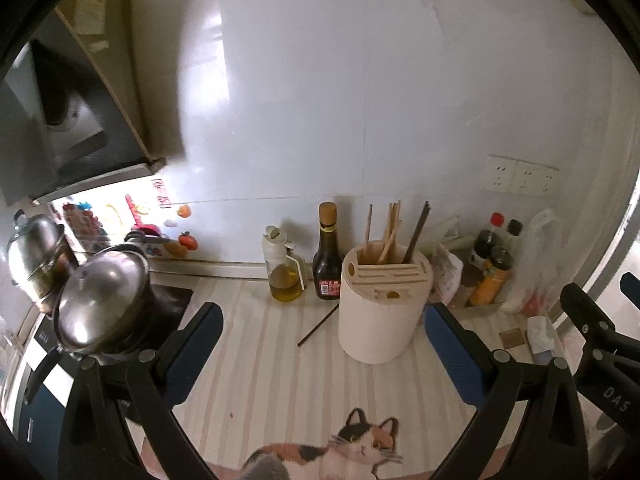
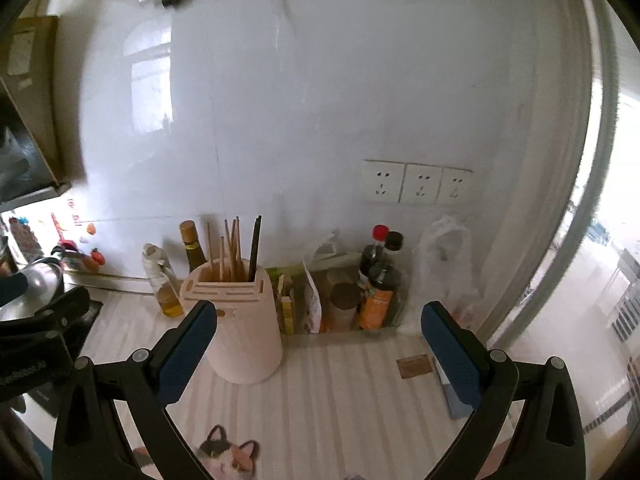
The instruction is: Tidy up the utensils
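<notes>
A cream utensil holder (image 1: 380,308) stands on the striped counter mat and holds several wooden and dark chopsticks (image 1: 394,232). One dark chopstick (image 1: 318,326) lies loose on the mat just left of the holder. My left gripper (image 1: 324,320) is open and empty, above the mat in front of the holder. My right gripper (image 2: 320,324) is open and empty, with the holder (image 2: 240,328) by its left finger. The loose chopstick is hidden in the right wrist view.
An oil bottle (image 1: 285,268) and a dark sauce bottle (image 1: 327,256) stand behind the holder. Steel pots (image 1: 100,300) sit on the stove at left. Sauce bottles (image 2: 380,280), packets and a plastic bag (image 2: 444,264) crowd the back right corner. Wall sockets (image 2: 416,182) are above.
</notes>
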The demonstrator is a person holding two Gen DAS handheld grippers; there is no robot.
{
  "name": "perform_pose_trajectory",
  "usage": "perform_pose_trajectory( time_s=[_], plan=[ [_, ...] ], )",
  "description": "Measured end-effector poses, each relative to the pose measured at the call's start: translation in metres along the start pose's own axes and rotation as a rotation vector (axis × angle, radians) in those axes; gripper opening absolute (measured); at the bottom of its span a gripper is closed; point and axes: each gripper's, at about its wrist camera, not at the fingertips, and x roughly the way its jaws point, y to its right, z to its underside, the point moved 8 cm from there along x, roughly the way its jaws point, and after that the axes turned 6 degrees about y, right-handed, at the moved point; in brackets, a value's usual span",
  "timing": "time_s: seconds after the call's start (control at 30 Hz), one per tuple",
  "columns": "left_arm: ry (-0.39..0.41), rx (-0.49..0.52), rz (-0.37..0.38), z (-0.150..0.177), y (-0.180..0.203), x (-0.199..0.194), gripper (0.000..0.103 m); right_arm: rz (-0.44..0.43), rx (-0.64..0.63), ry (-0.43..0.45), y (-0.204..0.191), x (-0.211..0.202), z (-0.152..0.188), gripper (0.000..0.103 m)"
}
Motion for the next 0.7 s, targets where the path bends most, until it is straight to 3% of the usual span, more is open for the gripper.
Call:
perform_pose_trajectory(
  time_s=[0.4, 0.7],
  plan=[
    [0.025, -0.022, -0.039, 0.03, -0.008, -0.112, 0.103, -0.024, -0.015, 0.062, 0.019, -0.123, 0.012, 0.103],
    [0.067, -0.03, -0.042, 0.027, -0.021, -0.14, 0.103, -0.028, -0.015, 0.093, 0.014, -0.168, 0.009, 0.103]
  ],
)
